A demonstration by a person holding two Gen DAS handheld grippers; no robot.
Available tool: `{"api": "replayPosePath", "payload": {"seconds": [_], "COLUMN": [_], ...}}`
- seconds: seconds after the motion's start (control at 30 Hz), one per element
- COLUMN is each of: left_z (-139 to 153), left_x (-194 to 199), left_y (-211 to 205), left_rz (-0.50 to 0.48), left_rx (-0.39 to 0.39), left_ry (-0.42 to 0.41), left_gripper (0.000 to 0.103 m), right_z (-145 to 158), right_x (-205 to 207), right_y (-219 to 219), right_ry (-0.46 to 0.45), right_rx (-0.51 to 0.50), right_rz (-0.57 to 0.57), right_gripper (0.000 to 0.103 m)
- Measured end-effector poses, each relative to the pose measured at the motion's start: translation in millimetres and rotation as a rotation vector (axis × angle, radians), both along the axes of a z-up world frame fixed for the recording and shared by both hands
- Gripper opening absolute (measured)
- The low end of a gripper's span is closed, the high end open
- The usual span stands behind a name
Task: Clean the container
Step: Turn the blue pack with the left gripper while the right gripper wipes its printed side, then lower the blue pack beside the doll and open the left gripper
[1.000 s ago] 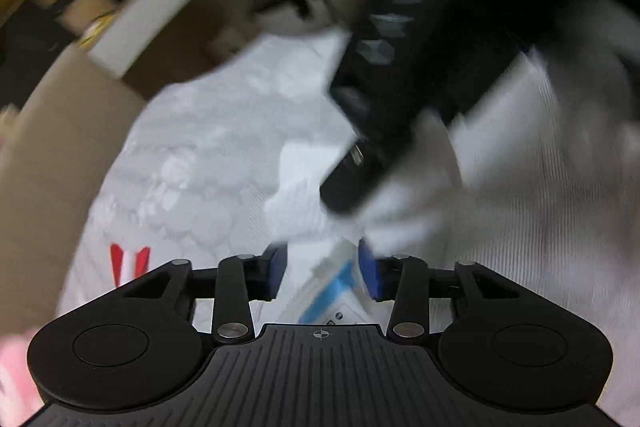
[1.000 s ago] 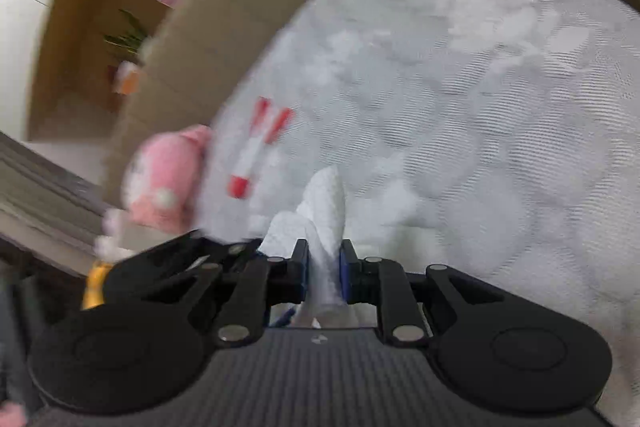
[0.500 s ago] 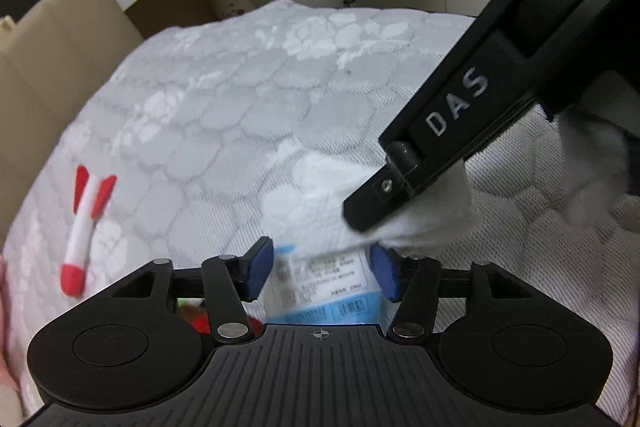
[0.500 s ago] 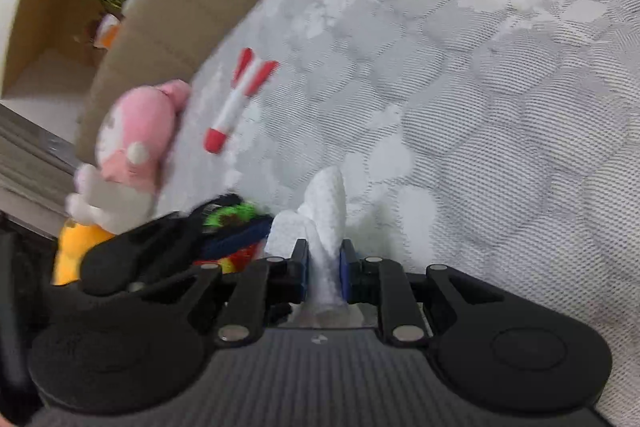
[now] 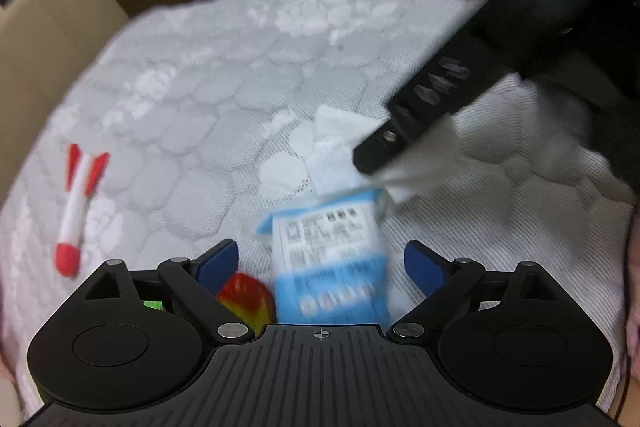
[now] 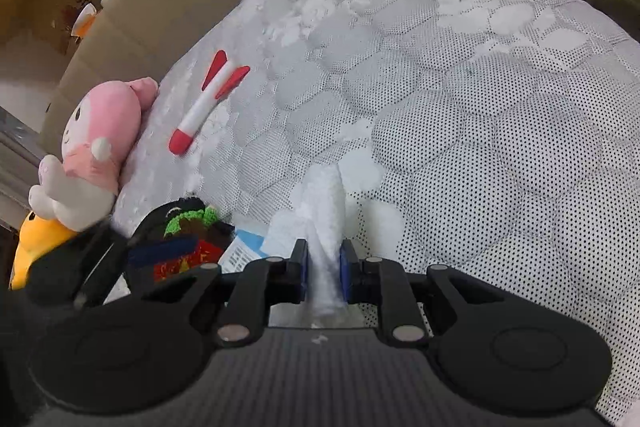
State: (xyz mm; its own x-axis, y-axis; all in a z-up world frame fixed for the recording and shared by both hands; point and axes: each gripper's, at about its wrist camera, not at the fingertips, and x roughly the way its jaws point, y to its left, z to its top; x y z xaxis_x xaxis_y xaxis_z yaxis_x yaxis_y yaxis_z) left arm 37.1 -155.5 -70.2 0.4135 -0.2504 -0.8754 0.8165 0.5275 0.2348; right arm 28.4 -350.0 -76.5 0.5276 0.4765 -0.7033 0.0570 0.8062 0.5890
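Note:
My left gripper is open, its blue pads spread wide on either side of a blue and white wipes pack that lies on the white quilted cover. My right gripper is shut on a white tissue that sticks up between its pads. In the left wrist view the right gripper comes in from the upper right with the tissue trailing from it just beyond the pack. A corner of the pack also shows in the right wrist view. No container is clearly in view.
A red and white toy rocket lies on the cover at the left. A pink plush and a yellow toy sit at the left edge. A red and yellow toy lies under my left gripper. A cardboard wall borders the left side.
My left gripper has opened wider and the wipes pack now lies free between its pads. My right gripper still holds the tissue and has shifted a little.

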Motion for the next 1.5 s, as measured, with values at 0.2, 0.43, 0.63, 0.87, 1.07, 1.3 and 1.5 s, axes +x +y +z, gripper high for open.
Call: {"api": "replayPosePath", "payload": {"seconds": [0.2,0.43,0.63,0.87,1.07,1.3,1.5], "left_z": [-41,-8,5,-23,-15,-14,-4], "left_x": [54,38,-18,-49,-46,-41,-35], "left_y": [-27,-25,-2,24,38,37,32], "left_rz": [0.057,0.026,0.014,0.076,0.136,0.140,0.143], "left_rx": [0.132,-0.029,-0.232,-0.225,-0.233,-0.239,-0.313], "left_ry": [0.232,0.089,-0.255,-0.175,-0.136,-0.106,-0.106], "left_gripper": [0.101,0.074,0.076,0.080,0.082,0.083,0.083], "right_z": [-11,-5,3,8,14,8,-1], "right_x": [4,4,2,-7,-17,-13,-2], "right_y": [-6,-7,-33,-21,25,28,-1], "right_ry": [0.041,-0.005,-0.041,-0.050,-0.053,-0.035,-0.010], "right_rx": [-0.035,-0.067,0.025,0.193,0.274,0.016,-0.017], "right_rz": [-0.023,-0.037,-0.115,0.002,0.205,0.146,0.023], "right_gripper": [0.019,0.019,0.019,0.019,0.019,0.020,0.020]}}
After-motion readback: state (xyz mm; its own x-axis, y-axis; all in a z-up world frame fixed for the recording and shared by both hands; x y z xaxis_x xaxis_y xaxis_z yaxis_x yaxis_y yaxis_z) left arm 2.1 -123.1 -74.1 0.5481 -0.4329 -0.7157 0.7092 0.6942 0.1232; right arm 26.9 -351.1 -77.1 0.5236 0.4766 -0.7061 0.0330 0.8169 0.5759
